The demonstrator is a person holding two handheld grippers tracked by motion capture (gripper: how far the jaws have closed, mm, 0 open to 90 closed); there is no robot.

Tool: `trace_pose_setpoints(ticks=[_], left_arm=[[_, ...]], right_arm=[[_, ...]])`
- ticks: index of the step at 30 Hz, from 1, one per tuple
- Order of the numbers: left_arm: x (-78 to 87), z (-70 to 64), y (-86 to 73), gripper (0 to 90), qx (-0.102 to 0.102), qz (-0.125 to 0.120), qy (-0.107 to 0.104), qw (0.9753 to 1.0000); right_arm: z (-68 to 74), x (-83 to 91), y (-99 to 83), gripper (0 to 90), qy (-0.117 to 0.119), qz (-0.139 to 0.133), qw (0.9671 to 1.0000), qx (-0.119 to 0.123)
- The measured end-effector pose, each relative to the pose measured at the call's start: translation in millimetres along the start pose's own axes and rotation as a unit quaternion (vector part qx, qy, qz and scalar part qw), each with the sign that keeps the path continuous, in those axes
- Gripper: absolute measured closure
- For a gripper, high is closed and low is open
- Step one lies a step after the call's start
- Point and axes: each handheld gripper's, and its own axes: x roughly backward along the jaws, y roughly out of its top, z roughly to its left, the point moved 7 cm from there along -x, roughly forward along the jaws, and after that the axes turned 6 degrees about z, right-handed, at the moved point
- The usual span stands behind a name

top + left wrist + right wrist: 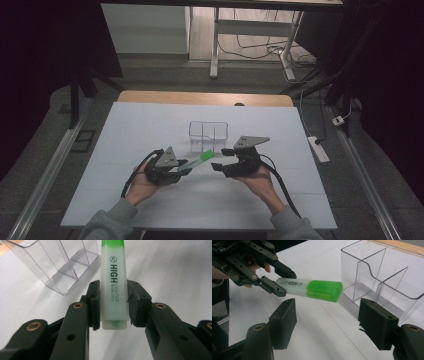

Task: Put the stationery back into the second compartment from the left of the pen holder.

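While a person's two hands work over a white-covered table (150, 125), the left claw (181, 169) pinches a green highlighter (198, 160) by the rear of its pale barrel, both pads pressed flat against the sides just above the butt end, as the left gripper view shows (113, 290). Held clear of the table, the pen points its bright green cap toward two o'clock in the high view, at a clear plastic desk organizer (208, 136) standing just beyond at twelve o'clock from the claws. The right claw (220, 159) waits spread wide and empty at three o'clock from the cap, its jaws flanking the highlighter in the right gripper view (312, 289) without touching it. Judged from its look, the marker is light and rigid, with a smooth, slightly tapered plastic body that could slip or swivel in a pinch; the flat barrel sides give the surest hold, while the cap, a separate piece, may pull off if gripped alone. Seen in the right gripper view, the organizer (384, 277) is an upright, thin-walled box split by clear dividers into several compartments, all of them empty; it appears light enough to shift or tip if bumped. Getting the pen into a compartment would likely call for tipping it upright first.
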Motion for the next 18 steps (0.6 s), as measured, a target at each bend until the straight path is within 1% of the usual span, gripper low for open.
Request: trace_pose_setpoints(ticks=[5,9,15,18], left_arm=[[0.1,-0.7,1.4,65.7,0.001,-0.007,0.001,1.0000],[-0.4,-2.9,3.7,65.6,0.001,-0.016,0.003,0.9999],[-1.9,-6.9,6.7,65.6,-0.006,-0.023,0.007,0.9997],[-3.1,-8.9,8.2,65.6,-0.009,-0.027,0.009,0.9996]], right_arm=[[-1.4,-3.4,-1.8,29.7,0.001,0.000,0.9999,-0.010],[-0.4,-6.6,-2.7,29.7,0.005,0.001,0.9999,-0.014],[1.1,-9.4,-2.2,29.7,0.013,-0.005,0.9996,-0.024],[1.5,-10.6,-2.1,29.7,0.014,-0.005,0.9996,-0.026]])
